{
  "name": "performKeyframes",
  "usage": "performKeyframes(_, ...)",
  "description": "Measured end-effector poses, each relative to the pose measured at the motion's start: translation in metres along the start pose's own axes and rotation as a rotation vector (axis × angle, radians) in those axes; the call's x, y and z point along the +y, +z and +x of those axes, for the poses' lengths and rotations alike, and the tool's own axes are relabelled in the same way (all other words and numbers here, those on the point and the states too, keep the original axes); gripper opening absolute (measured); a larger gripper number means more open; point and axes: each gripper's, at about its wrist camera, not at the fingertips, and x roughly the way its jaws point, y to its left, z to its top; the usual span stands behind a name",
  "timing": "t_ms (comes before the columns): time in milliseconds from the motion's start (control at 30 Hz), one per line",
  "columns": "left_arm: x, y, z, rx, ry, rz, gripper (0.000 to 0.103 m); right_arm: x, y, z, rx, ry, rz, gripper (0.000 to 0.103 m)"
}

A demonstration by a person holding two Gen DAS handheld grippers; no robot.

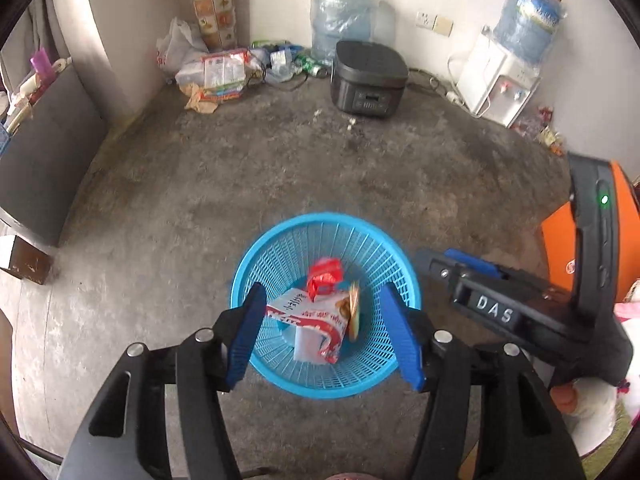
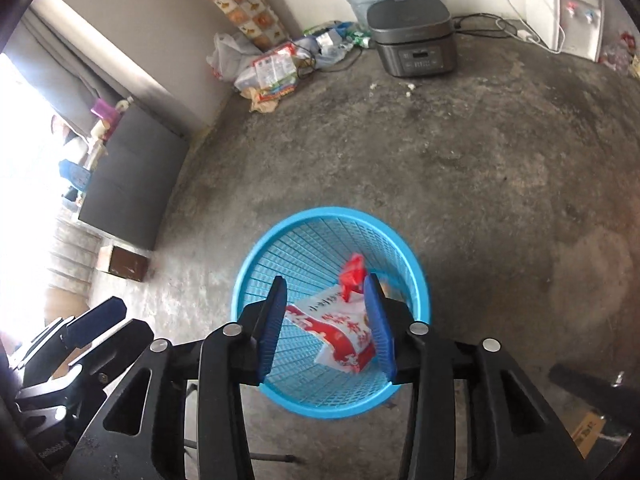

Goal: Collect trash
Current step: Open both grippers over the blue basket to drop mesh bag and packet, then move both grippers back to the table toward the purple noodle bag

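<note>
Blue-padded jaws of the left gripper [image 1: 324,332] stand parted, released, above a blue mesh wastebasket [image 1: 256,256] on the concrete floor [image 1: 200,200]. Beside it, the right gripper [image 2: 328,328] is likewise spread over the same basket, nothing pressed between its pads. A red-and-white snack wrapper [image 1: 308,320] and a smaller red wrapper [image 1: 325,276] lie within the basket's rim. Bare floor opens wide around the basket. Far left, a dark cabinet [image 1: 44,152] lines the wall; far along the back wall sit littered packaging [image 1: 222,76], a black rice cooker [image 1: 368,80] and a water dispenser [image 1: 500,80].
</note>
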Motion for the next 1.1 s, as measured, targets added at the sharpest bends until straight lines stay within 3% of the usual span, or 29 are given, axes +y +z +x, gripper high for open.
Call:
performKeyframes(233,0.004,0.000,-0.087,-0.191,-0.041,-0.018,0.062,0.020,-0.006,-0.047,-0.087,0.064,-0.009,0.044)
performKeyframes(367,0.017,-0.021,-0.159,-0.324,-0.058,-0.078,0.072,0.049,-0.021,-0.089,-0.182,0.098,-0.079,0.061)
performKeyframes(500,0.031,-0.055,-0.228,-0.456,-0.004,-0.150,0.085,0.085,-0.041,-0.131,-0.276,0.095,-0.210,0.085)
performKeyframes(600,0.040,-0.086,-0.273,-0.545,0.076,-0.205,0.096,0.112,-0.057,-0.161,-0.372,0.080,-0.315,0.095)
performKeyframes(700,0.047,-0.117,-0.308,-0.616,0.150,-0.246,0.097,0.133,-0.070,-0.182,-0.434,0.092,-0.400,0.095)
performKeyframes(933,0.072,-0.177,-0.352,-0.648,0.229,-0.334,0.097,0.163,-0.089,-0.196,-0.445,0.148,-0.499,0.095)
performKeyframes(1100,0.081,-0.211,-0.372,-0.653,0.334,-0.365,0.097,0.182,-0.099,-0.199,-0.438,0.156,-0.566,0.095)
